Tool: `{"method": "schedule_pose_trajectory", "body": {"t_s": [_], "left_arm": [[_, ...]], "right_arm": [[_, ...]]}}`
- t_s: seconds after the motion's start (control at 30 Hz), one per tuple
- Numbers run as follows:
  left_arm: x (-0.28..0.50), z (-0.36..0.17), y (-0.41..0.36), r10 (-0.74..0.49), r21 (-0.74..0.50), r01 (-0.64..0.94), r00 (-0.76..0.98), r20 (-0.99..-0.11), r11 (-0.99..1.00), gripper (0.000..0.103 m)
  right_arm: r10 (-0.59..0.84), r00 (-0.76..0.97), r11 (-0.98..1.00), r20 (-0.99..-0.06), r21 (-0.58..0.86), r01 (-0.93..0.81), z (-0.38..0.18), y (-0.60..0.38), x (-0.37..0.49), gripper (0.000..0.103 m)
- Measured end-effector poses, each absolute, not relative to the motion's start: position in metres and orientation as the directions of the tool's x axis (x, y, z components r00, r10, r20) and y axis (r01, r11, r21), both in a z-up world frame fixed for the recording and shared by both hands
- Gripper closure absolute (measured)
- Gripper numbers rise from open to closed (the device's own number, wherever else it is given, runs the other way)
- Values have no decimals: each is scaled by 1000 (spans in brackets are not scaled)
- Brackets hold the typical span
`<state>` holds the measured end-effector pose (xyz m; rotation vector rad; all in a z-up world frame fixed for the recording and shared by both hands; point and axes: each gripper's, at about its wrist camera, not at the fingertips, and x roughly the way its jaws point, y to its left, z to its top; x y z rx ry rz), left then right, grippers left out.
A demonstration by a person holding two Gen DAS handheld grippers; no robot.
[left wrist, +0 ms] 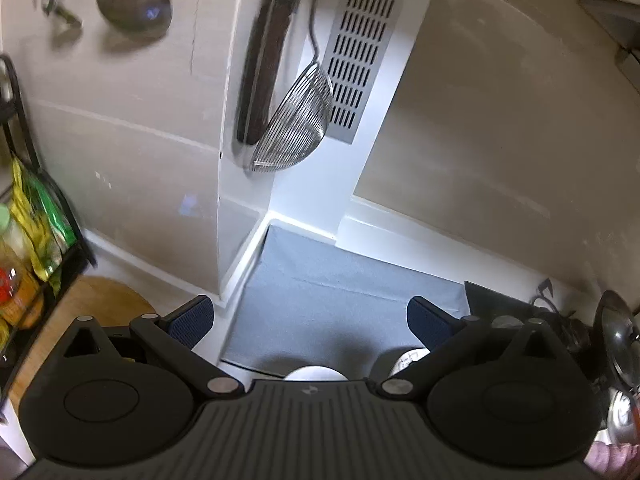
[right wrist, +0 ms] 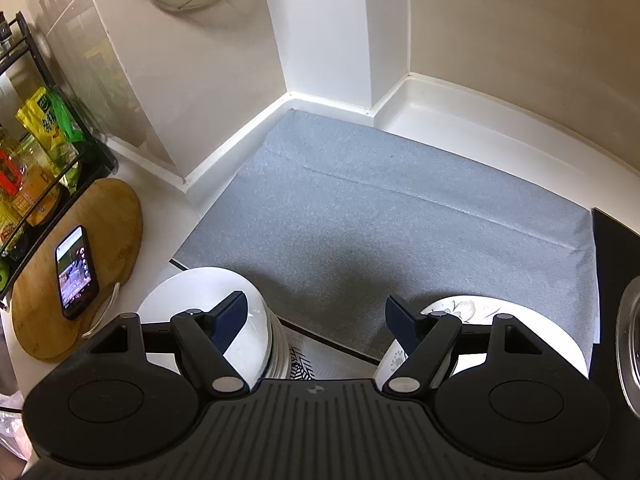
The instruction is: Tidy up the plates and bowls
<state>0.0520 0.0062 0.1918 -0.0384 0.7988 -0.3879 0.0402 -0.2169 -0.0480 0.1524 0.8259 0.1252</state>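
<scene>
White kitchen tabletop (right wrist: 168, 200) in a walled corner, white upstand running along the back edge. Flat grey rectangular mat (right wrist: 384, 216) is covering most of it; its middle and far part are lying bare, giving open room up to the wall.

Stack of white ceramic bowls (right wrist: 256, 332) is sitting at the mat's near left corner. White plate with a grey flower print (right wrist: 472, 312) is sitting at the near right edge.

Right gripper (right wrist: 316, 316) is hovering between the two, fingers spread, holding nothing. Left gripper (left wrist: 310, 320) is hovering over the mat, fingers spread, empty.

Round wooden board (right wrist: 116, 216) carrying a black phone (right wrist: 76, 272) is lying left of the mat, beside a black wire rack (right wrist: 44, 184).
</scene>
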Motion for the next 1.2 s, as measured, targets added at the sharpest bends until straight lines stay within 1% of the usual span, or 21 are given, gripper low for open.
{"method": "schedule_pose_trajectory", "body": {"t_s": [0.07,0.17,0.27,0.33,0.43,0.53,0.8,1.2], "left_arm": [[53,182,2,-319,-143,313,638,-701,939,0],[67,147,-8,-241,-75,294,585,-774,953,0],[79,101,-13,-194,-54,278,507,-840,959,0],[82,72,-13,-168,-46,251,490,-856,967,0],[83,37,-16,-103,14,228,492,-865,973,0],[86,13,-16,-71,30,206,469,-880,978,0],[89,-20,-22,-45,63,230,436,-899,971,0],[96,-46,-29,-35,86,279,402,-915,956,0]], "right_arm": [[177,682,979,-710,199,-47,-46,-219,35,25],[211,695,968,-688,245,-52,-44,-222,26,22],[244,712,958,-659,280,-70,-43,-222,15,17],[253,727,953,-639,292,-75,-44,-221,9,13],[266,732,946,-627,315,-74,-51,-221,2,13],[276,735,940,-620,333,-72,-57,-221,-3,12],[281,718,933,-637,357,-49,-71,-225,-3,12],[320,671,920,-669,389,-50,-94,-212,5,12]]}}
